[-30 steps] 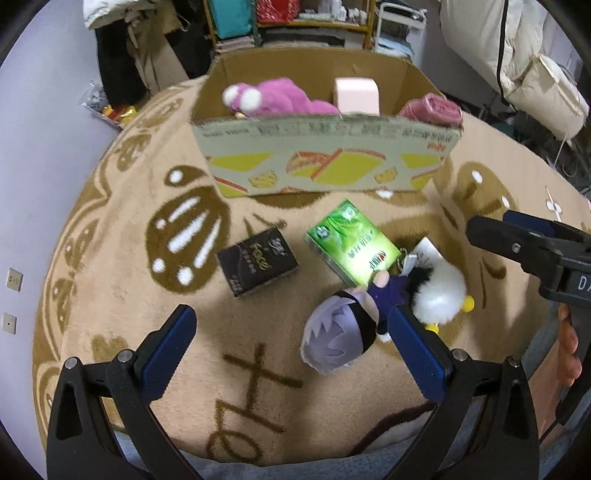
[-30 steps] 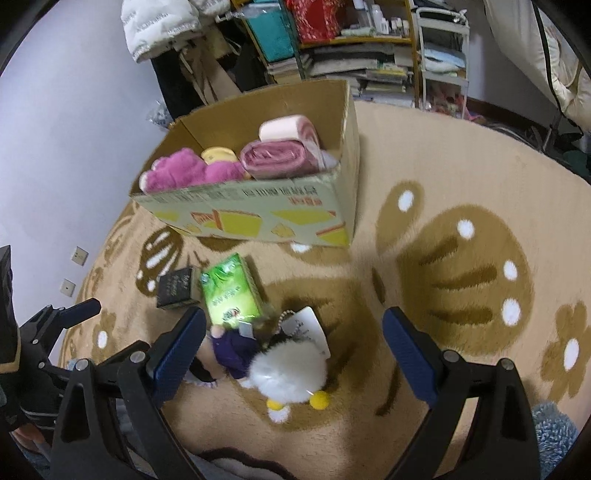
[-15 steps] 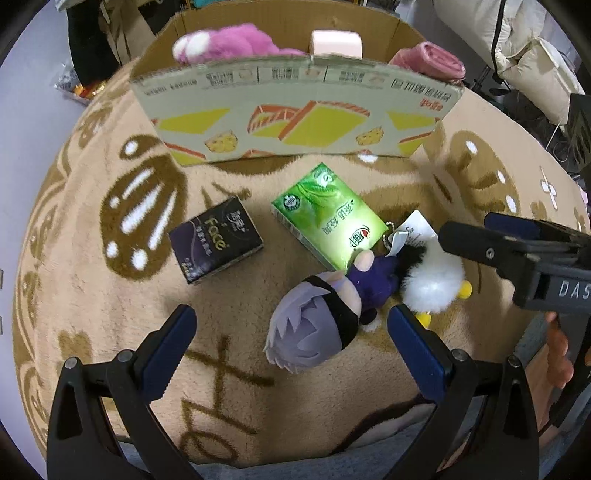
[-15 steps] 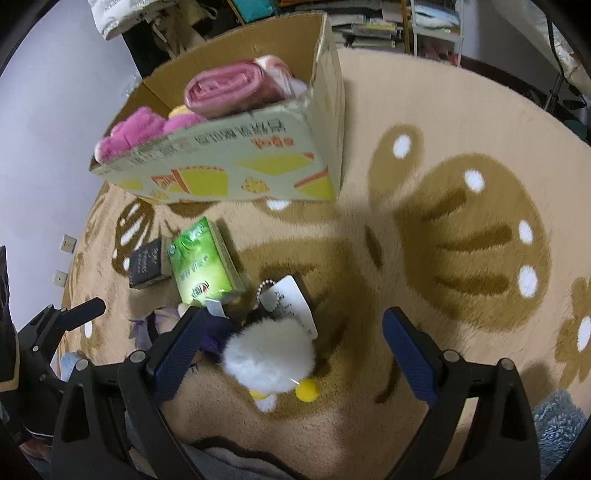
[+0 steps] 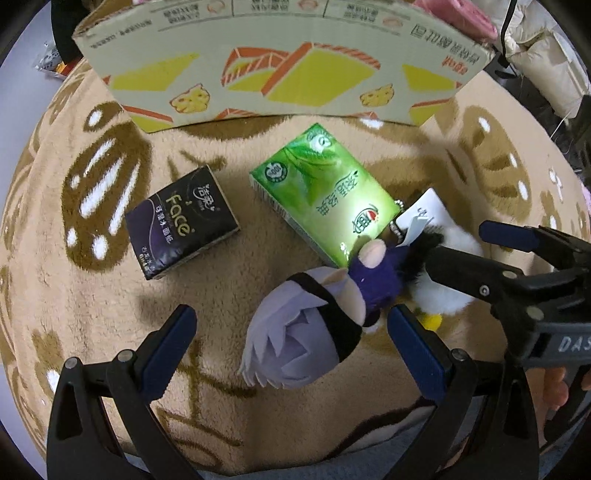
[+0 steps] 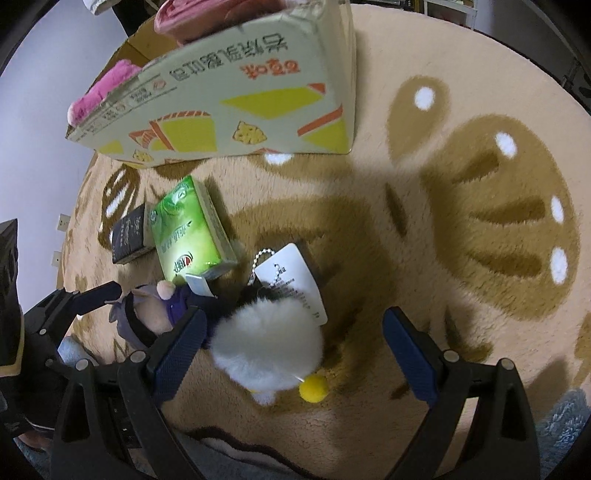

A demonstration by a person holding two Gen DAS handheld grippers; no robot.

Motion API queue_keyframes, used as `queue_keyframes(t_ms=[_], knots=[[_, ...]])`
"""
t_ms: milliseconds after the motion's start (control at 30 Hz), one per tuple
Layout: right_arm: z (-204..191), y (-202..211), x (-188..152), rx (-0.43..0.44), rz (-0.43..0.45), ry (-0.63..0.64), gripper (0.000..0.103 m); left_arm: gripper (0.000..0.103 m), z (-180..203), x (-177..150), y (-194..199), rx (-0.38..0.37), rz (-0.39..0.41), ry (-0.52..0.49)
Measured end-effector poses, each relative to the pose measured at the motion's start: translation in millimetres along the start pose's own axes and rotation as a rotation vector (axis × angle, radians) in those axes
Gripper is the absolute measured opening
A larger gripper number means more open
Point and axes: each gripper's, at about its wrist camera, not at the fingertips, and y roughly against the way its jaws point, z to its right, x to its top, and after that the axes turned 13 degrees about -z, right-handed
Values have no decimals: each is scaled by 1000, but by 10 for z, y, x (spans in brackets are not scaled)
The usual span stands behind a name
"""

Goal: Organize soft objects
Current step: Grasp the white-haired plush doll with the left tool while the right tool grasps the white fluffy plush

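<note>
A plush doll with a lilac head (image 5: 299, 332) and purple body lies on the rug, its head between the open jaws of my left gripper (image 5: 291, 343); it also shows in the right wrist view (image 6: 147, 314). A white fluffy plush (image 6: 269, 347) with yellow feet and a paper tag lies between the open jaws of my right gripper (image 6: 291, 350); it also shows in the left wrist view (image 5: 443, 291). A green tissue pack (image 5: 325, 192) and a black tissue pack (image 5: 181, 221) lie just beyond. The cardboard box (image 5: 280, 62) stands behind them.
The box holds a pink rolled towel (image 6: 207, 18) and a pink plush (image 6: 103, 92). The beige rug with brown paw prints (image 6: 498, 206) stretches to the right of the box. A white wall (image 6: 44, 92) is at the left.
Both grippers have dropped lower and moved forward toward the rug. The lilac doll now sits between the left jaws and the white plush between the right jaws. Both stay open.
</note>
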Motion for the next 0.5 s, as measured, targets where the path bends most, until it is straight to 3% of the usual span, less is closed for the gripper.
queue_keyframes(t_ms=[133,267,400,500], knots=[[-18,-41,7,0,-21,5,99,100,28,26,-66,15,-12,3],[-23,-127,28,13,-64,10,81,94,59,79,-186,11,-28,4],[-56,-185,28,7,-88,26,78,88,83,86,-272,-5,-39,1],[-51,-213,29,4,-99,20,70,84,92,87,-292,-14,-30,1]])
